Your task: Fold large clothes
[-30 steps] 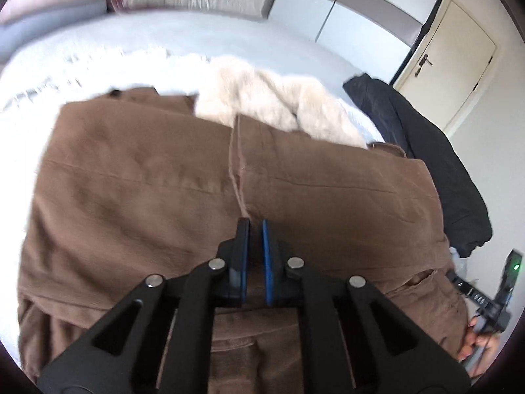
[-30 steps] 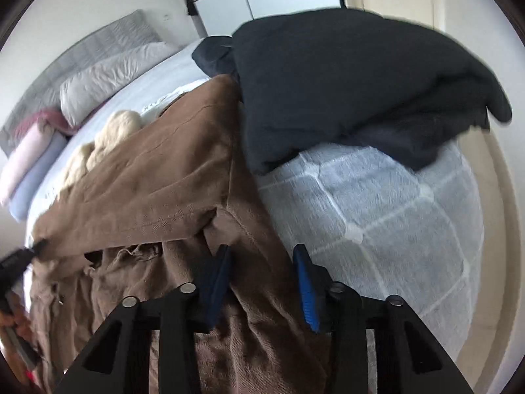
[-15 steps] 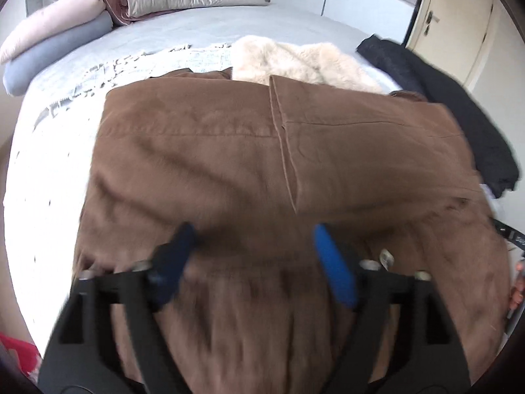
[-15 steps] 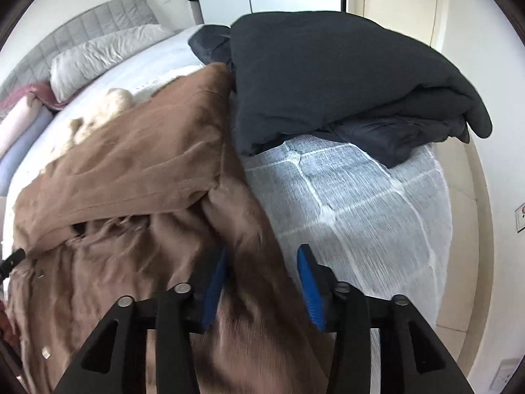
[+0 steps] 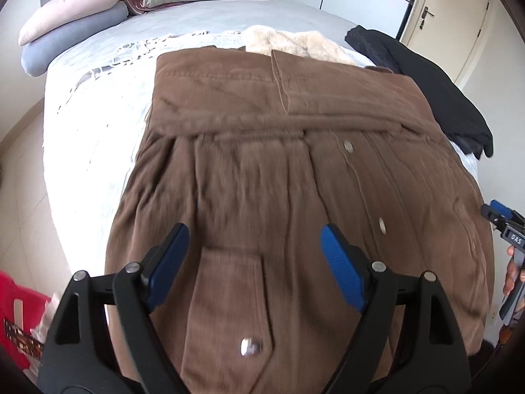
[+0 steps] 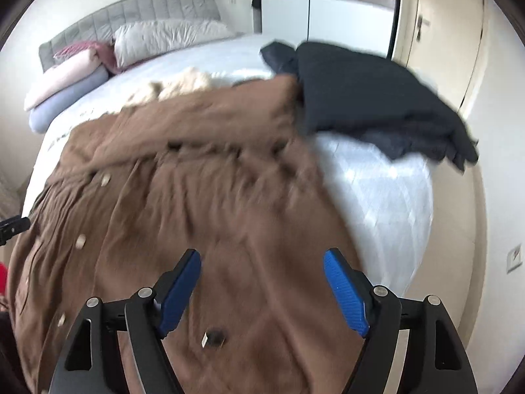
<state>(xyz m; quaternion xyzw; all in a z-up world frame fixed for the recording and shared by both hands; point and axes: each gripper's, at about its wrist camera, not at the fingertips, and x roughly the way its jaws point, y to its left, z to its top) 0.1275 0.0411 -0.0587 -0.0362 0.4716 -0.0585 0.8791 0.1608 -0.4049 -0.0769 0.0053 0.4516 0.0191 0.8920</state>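
Observation:
A large brown coat (image 5: 279, 170) with metal snaps lies spread on the bed, its top part folded down across the middle; it also shows in the right wrist view (image 6: 183, 203). Its cream fur collar (image 5: 295, 41) sticks out at the far end. My left gripper (image 5: 254, 262) is open and empty, above the coat's near hem by a flapped pocket. My right gripper (image 6: 262, 282) is open and empty, above the coat's near right part. The right gripper's tip (image 5: 498, 213) shows at the left wrist view's right edge.
A dark folded garment (image 6: 374, 98) lies on the bed's right side, touching the coat. Pillows and rolled blankets (image 5: 78, 13) sit at the headboard. The bed (image 5: 85, 124) has a white fringed cover. A red object (image 5: 16, 298) is at the floor, left. Wardrobe and door stand behind.
Both grippers have opened and let go of the coat, then pulled back toward the near edge. The coat's lower part has dropped flat onto the bed.

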